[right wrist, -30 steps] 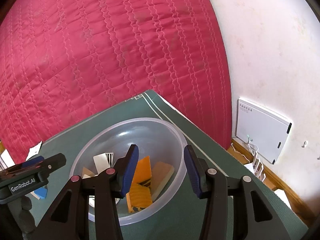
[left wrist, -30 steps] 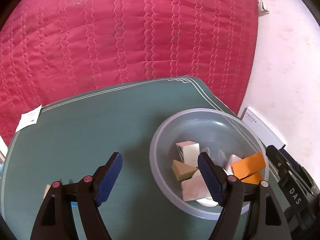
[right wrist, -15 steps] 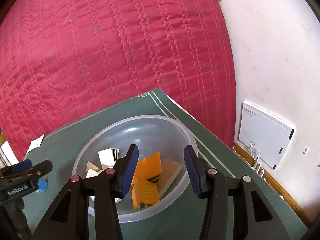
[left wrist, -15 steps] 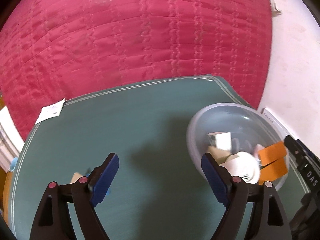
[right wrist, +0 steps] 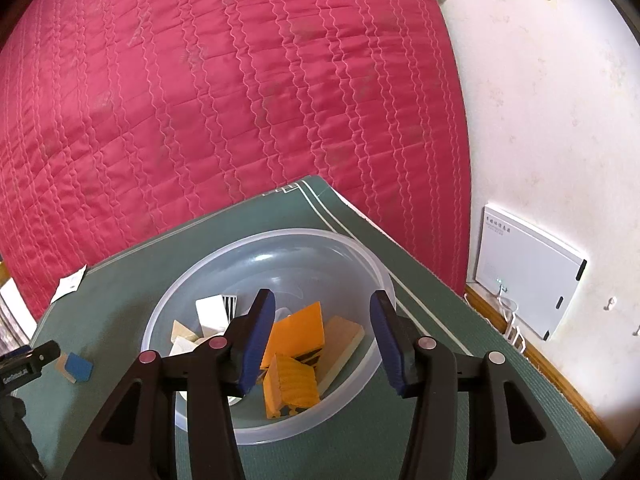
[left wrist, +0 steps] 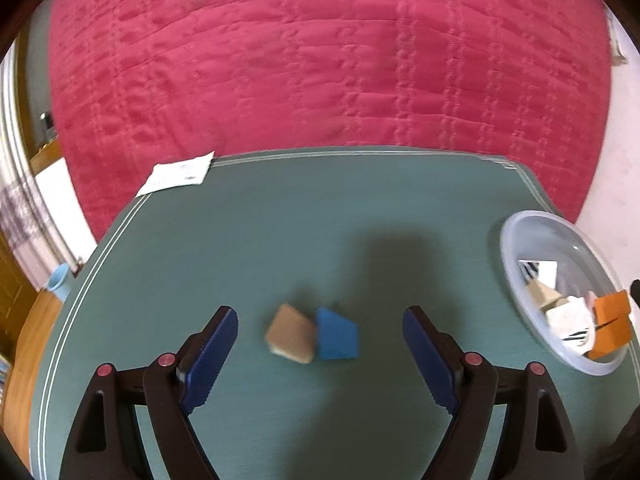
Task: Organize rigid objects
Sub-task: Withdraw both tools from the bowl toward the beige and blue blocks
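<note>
Two blocks, a tan block point(left wrist: 290, 338) touching a blue block point(left wrist: 337, 339), lie mid-surface ahead of your left tool point(left wrist: 320, 354), whose jaws have just been opening and hold nothing. Your right tool point(right wrist: 318, 344), open and empty, hangs over the clear bowl point(right wrist: 360, 256) of blocks near the surface's far right corner.

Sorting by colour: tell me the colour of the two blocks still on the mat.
One blue block, one tan block, touching; clearest in the left wrist view.

White lettering "GenRobot.AI", partly cut off, on the black body of the left claw point(right wrist: 24, 368) at nine o'clock in the right wrist view, small print on the white wall panel point(right wrist: 528, 272) and paper slip point(left wrist: 176, 174) too tiny to read
</note>
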Motion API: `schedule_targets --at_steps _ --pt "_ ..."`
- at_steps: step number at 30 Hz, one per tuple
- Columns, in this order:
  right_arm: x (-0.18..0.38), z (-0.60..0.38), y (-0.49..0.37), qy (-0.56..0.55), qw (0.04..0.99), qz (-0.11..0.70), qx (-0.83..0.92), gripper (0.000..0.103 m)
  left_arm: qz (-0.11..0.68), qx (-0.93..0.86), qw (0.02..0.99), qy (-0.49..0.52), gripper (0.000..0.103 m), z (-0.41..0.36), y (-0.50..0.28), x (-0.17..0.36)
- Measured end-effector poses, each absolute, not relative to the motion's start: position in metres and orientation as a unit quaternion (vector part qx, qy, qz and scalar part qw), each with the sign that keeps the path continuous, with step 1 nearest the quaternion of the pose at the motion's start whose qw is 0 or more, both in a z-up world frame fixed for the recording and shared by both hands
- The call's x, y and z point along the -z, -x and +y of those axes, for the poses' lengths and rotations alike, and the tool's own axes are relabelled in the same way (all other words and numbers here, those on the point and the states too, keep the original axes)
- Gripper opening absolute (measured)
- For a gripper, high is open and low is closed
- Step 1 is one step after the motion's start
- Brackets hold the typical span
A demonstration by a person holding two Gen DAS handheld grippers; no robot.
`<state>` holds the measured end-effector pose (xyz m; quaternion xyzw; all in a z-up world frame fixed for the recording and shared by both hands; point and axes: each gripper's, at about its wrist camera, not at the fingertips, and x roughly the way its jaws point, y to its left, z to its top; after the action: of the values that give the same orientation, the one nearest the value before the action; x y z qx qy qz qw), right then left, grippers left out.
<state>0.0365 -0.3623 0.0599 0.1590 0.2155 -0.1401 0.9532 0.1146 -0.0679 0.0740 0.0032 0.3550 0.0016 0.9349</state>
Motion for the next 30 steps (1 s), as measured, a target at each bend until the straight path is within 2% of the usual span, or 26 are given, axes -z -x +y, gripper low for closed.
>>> schedule_targets --at_steps 8,15,22,26,30 --pt "-0.060 -0.360 -0.034 -0.149 0.955 0.214 0.143 0.052 0.376 -0.027 0.926 -0.007 0.087 -0.039 -0.106 -0.053" --pt "-0.067 -0.337 -0.032 -0.094 0.964 0.208 0.138 0.052 0.392 -0.045 0.919 0.008 0.087 -0.019 -0.109 -0.042" --pt "-0.081 -0.299 -0.017 -0.078 0.972 0.212 0.061 0.053 0.397 -0.037 0.917 -0.005 0.087 -0.021 -0.119 -0.038" --pt "-0.085 -0.271 -0.014 -0.059 0.974 0.217 0.009 0.059 0.401 -0.038 0.915 -0.010 0.087 -0.022 -0.127 -0.034" --pt "-0.084 -0.243 -0.013 -0.040 0.972 0.227 -0.040 0.060 0.403 -0.032 0.915 -0.011 0.087 -0.023 -0.133 -0.031"
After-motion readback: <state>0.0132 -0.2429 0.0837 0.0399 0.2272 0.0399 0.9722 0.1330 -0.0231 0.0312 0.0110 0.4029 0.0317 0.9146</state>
